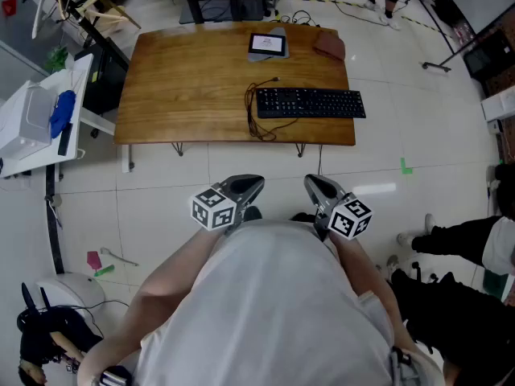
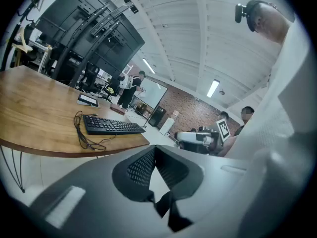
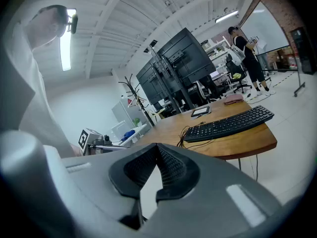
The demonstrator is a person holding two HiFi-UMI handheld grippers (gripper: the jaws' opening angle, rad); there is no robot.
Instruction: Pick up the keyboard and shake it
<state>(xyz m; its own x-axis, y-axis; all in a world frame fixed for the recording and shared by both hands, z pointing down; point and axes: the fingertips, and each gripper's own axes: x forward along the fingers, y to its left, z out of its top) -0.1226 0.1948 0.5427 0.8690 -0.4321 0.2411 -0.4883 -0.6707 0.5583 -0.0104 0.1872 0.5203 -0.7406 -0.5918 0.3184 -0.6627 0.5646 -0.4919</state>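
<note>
A black keyboard (image 1: pixel 311 103) lies on the wooden table (image 1: pixel 185 95), near its front right edge, with its black cable (image 1: pixel 256 119) coiled at its left end. It also shows in the left gripper view as the keyboard (image 2: pixel 112 125) and in the right gripper view as the keyboard (image 3: pixel 229 125). Both grippers are held close to the person's chest, well short of the table. The left gripper (image 1: pixel 251 185) is shut and empty. The right gripper (image 1: pixel 312 185) is shut and empty too. Each gripper sees the other beside it.
A tablet (image 1: pixel 267 45) and a brown pouch (image 1: pixel 329 45) lie at the table's far edge. A white cart (image 1: pixel 36 119) stands left of the table. Another person's legs (image 1: pixel 451 236) are at the right. Tiled floor lies between me and the table.
</note>
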